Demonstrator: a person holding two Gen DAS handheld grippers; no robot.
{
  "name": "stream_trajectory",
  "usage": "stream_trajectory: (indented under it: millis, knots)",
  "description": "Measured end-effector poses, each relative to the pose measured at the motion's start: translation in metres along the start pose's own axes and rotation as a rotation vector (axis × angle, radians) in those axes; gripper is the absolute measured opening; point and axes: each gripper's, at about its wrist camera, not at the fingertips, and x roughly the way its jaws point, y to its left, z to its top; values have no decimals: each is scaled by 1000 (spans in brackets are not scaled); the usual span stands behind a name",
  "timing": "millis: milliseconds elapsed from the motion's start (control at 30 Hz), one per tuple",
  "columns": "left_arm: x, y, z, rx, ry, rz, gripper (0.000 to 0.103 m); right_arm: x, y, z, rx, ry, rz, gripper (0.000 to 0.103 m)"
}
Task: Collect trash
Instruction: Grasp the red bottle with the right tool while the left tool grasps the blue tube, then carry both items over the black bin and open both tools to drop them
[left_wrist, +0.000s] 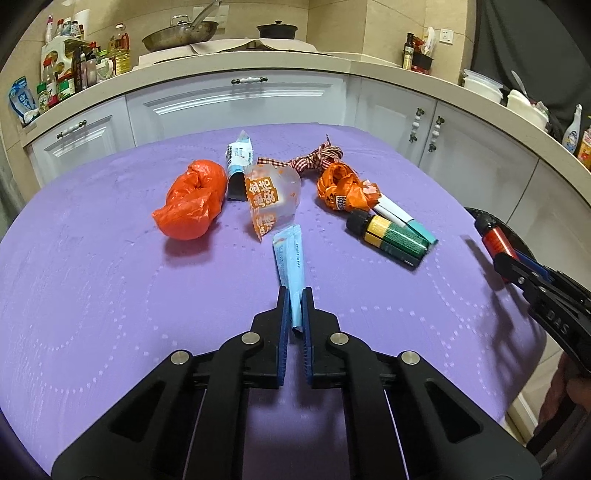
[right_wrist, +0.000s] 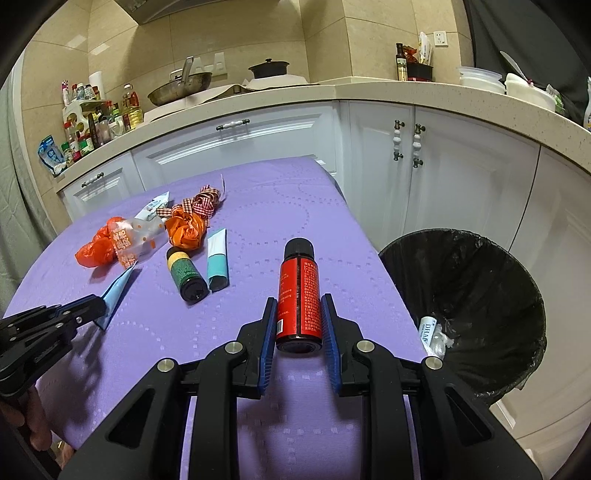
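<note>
Left gripper (left_wrist: 294, 295) is pinching the blue sachet (left_wrist: 290, 258), jaws nearly closed, low over the purple table (left_wrist: 92, 295). Right gripper (right_wrist: 298, 306) is clamping the red bottle (right_wrist: 299, 295) near the table's right edge, bin (right_wrist: 480, 295) just right. Remaining trash is lying farther back.

left gripper (left_wrist: 294, 295) angled down, jaws clamped on a sachet (left_wrist: 291, 258). right gripper (right_wrist: 298, 306) angled down, gripping a bottle (right_wrist: 299, 291).

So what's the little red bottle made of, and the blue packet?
The red bottle looks like dark glass or hard plastic: glossy base, printed red label, black cap. The blue packet looks like thin plastic film or coated paper: flat, creased and slightly shiny.
</note>
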Motion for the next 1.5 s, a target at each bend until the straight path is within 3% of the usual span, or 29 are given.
stream_trajectory:
  millis: [300, 600, 1100, 1400, 1500]
  knots:
    - [-14, -14, 5, 27, -38, -28, 6, -6, -12, -1, 21, -21, -29, 25]
    - [-17, -56, 26, 101, -87, -109, 6, -24, -52, 6, 76, -54, -121, 25]
    - [7, -176, 58, 267, -119, -280, 6, -38, -137, 7, 188, -78, -269, 25]
    - [42, -234, 72, 328, -96, -302, 6, -27, -169, 8, 226, -71, -291, 25]
    - [61, -250, 74, 359, -55, -302, 9, -19, -178, 8, 247, -67, -284, 25]
